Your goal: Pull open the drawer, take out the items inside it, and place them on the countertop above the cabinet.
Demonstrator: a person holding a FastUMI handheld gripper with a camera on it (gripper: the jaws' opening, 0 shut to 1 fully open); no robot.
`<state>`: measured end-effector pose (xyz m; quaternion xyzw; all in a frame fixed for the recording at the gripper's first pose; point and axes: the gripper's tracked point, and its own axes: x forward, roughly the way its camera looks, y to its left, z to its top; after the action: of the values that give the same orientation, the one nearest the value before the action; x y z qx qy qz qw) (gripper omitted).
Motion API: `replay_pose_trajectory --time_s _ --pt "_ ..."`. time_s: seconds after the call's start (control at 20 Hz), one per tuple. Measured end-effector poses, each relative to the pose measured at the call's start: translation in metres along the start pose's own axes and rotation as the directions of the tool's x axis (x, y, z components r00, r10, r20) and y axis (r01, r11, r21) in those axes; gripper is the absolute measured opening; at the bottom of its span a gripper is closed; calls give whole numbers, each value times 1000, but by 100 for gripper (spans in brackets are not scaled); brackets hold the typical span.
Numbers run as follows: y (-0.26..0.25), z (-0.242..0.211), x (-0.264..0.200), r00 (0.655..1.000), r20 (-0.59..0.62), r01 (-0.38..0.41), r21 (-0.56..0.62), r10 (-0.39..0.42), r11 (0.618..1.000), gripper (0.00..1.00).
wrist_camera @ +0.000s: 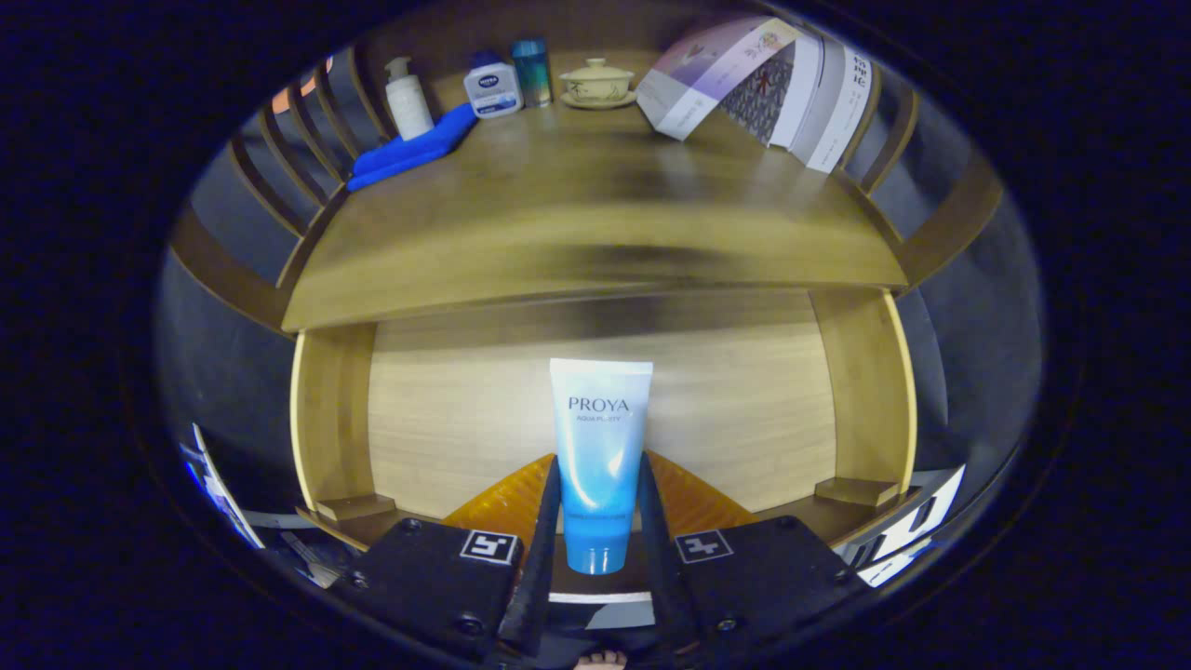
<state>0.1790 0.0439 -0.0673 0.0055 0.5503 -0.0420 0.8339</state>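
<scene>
A blue-white tube is clamped between both fingers of the gripper, cap toward the camera, held over the open drawer. Beyond it the countertop is seen, where a blue cloth, bottles, a lidded cup and booklets are set along the back.

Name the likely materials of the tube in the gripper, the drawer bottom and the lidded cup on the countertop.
Tube: glossy soft plastic, judging by its sheen; the gripper is shut on it. Drawer bottom: pale matte wood or laminate with visible grain. Lidded cup: probably glazed ceramic, cream and smooth.
</scene>
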Motion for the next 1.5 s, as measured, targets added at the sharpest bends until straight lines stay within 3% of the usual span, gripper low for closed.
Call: replay_pose_trajectory --time_s 0.3,0.65,0.9,1.5 --pt "4 46 -33 998 67 10 -5 -10 1000 48" --pt "11 110 -36 992 123 7 -7 -6 1000 48" --pt "18 139 -4 994 108 -29 -6 29 1000 48" --pt "10 170 39 994 105 1 -15 0 1000 48"
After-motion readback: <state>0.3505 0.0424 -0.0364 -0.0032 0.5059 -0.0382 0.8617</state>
